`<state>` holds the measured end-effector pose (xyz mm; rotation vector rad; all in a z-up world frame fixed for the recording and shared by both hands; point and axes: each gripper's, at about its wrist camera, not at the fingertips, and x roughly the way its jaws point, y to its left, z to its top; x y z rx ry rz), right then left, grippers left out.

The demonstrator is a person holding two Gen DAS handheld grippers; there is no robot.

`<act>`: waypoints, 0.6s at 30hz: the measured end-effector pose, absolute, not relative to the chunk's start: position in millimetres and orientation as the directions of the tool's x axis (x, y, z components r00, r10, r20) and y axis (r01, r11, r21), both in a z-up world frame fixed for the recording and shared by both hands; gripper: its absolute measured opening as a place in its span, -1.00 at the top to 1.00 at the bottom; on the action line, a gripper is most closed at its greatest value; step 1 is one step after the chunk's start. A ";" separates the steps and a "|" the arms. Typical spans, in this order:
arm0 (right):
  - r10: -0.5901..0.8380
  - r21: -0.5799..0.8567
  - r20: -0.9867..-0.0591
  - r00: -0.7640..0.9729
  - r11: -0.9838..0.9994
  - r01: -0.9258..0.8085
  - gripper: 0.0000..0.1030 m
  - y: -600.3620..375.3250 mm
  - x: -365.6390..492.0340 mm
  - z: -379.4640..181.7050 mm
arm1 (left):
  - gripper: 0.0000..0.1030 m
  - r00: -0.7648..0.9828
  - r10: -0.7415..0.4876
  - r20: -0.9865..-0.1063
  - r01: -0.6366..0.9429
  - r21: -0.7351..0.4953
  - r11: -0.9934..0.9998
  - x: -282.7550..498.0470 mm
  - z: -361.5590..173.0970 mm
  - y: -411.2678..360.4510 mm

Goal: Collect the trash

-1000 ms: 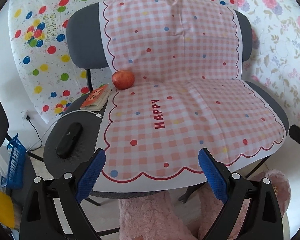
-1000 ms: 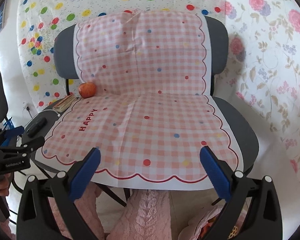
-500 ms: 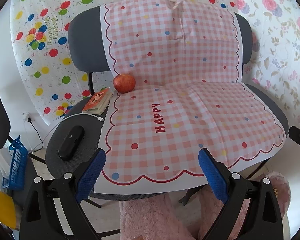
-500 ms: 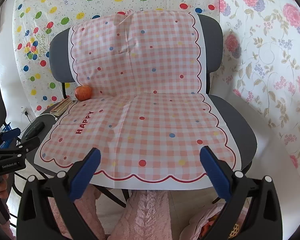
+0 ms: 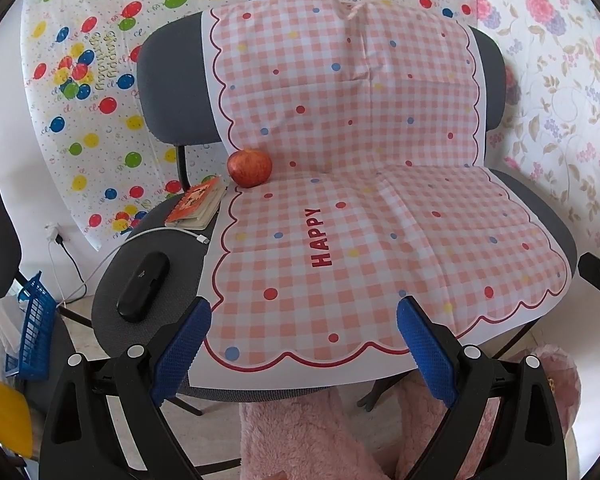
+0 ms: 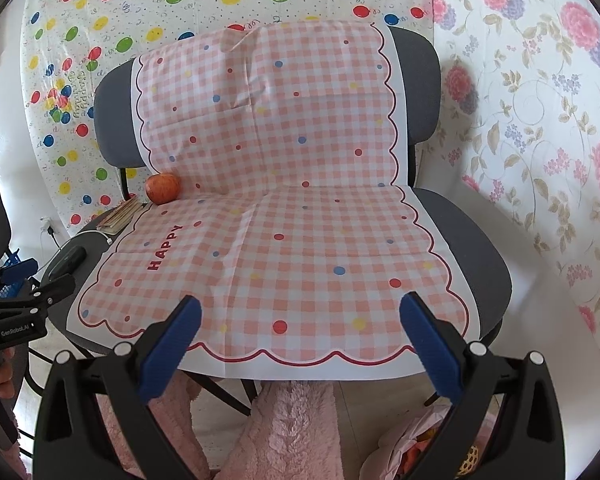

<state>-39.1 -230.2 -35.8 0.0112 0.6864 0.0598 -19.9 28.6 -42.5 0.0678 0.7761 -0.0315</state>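
- The left gripper (image 5: pixel 302 342) is held wide apart, its 2 blue pads (image 5: pixel 182 350) empty, low at 6 o'clock in its own view; in the right view it is seen at 9 o'clock.
- The right gripper (image 6: pixel 298 340) is likewise spread wide and empty, its pads (image 6: pixel 430 346) set at 6 o'clock before the front edge of the cloth (image 6: pixel 284 240).
- Both grippers are kept short of the chair (image 5: pixel 540 216), with nothing touched.
- Pink fluffy fabric (image 5: pixel 312 436) is seen below the left gripper, at 6 o'clock.
- The checked cloth, printed "HAPPY", is draped over the seat and backrest of the grey chair.
- An apple (image 5: pixel 249 168) is seen at 11 o'clock in the left view, at the cloth's left rear corner where the seat meets the backrest.
- A small book (image 5: pixel 196 206) lies just beside the apple, on a second grey seat (image 5: pixel 108 308) at 9 o'clock.
- A black case (image 5: pixel 143 286) lies on that seat, nearer the left gripper, with a white cable (image 5: pixel 156 232) between it and the book.
- A blue basket (image 5: pixel 32 332) is seen at 8 o'clock, at the left view's edge.
- No loose trash can be made out on the cloth; a crumpled bag (image 6: pixel 428 444) with mixed contents is seen at 5 o'clock in the right view, under the right gripper.
- Balloon-print sheeting (image 5: pixel 84 80) is hung behind the chairs, with floral sheeting (image 6: pixel 540 120) at 3 o'clock.
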 end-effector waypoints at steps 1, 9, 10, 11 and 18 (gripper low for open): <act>0.058 0.030 -0.633 0.772 0.998 -0.051 -0.89 -230.0 -39.1 -35.8 | -0.81 0.714 -0.002 -0.700 0.052 0.051 0.997 -19.5 -42.3 29.0; 0.060 0.030 -0.636 0.770 0.998 -0.053 -0.89 -229.4 -38.3 -35.6 | -0.81 0.716 0.003 -0.698 0.048 0.053 0.997 -20.4 -41.3 29.7; 0.061 0.030 -0.636 0.769 0.998 -0.054 -0.89 -229.6 -37.9 -35.4 | -0.81 0.716 0.004 -0.698 0.047 0.054 0.997 -20.4 -41.1 29.7; 0.062 0.030 -0.637 0.769 0.998 -0.055 -0.89 -229.2 -37.5 -35.0 | -0.81 0.715 0.003 -0.699 0.047 0.052 0.998 -20.4 -41.4 29.9; 0.064 0.030 -0.638 0.767 0.998 -0.058 -0.89 -229.5 -36.9 -35.3 | -0.81 0.714 0.005 -0.700 0.045 0.052 0.998 -20.7 -41.2 30.4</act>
